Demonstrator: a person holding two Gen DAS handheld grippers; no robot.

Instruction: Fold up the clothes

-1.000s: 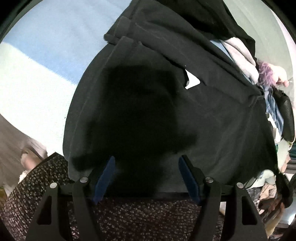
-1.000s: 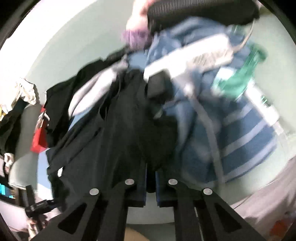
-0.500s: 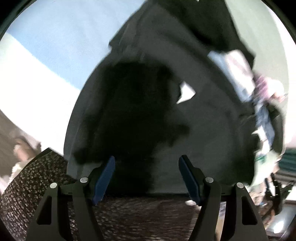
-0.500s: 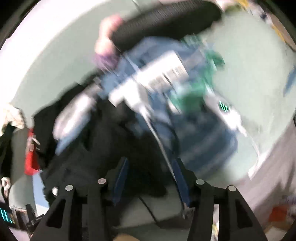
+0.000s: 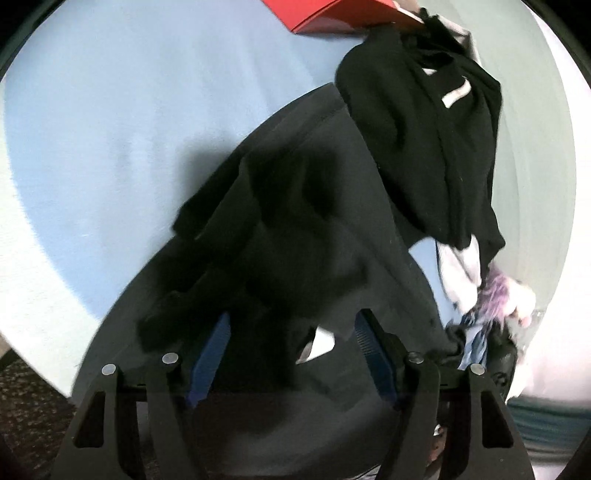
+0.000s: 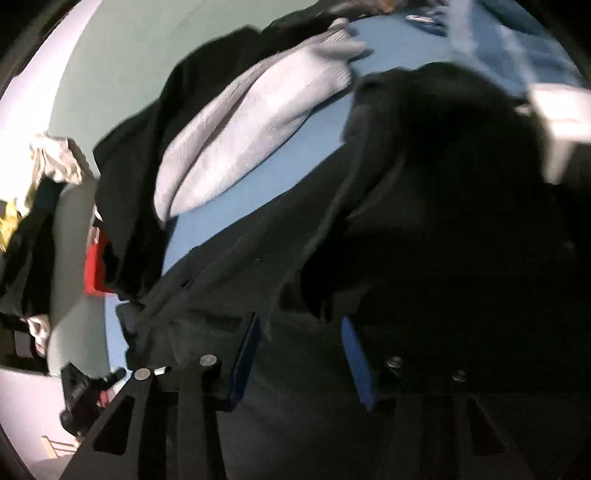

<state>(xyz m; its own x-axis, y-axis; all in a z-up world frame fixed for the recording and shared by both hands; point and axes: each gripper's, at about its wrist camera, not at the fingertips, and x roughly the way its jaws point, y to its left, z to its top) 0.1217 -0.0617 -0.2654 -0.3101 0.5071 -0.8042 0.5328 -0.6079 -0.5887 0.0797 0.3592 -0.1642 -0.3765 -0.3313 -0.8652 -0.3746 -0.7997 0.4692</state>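
The right hand-held gripper (image 6: pixel 301 354), clamped on the black garment (image 5: pixel 314 229) a second ago, has let go and dropped low over it, jaws narrowing again with cloth between them. The left hand-held gripper (image 5: pixel 291 350) hovers wide, closing slightly, holding nothing. Garment lies spread on the blue bed (image 5: pixel 129 129); likely regrasping for a fold.

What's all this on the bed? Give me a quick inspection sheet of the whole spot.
Surface: light blue sheet, mostly bare at left.
Job's things: dark garment spread flat; black jacket heaped beyond it; grey sweater.
Clutter: red box; purple and white bundle.
Grippers: left gripper open, closing slightly above the dark garment; right gripper closing, fabric between the jaws, not yet pinched.
Cables: nothing seen.
Surroundings: pale green wall.
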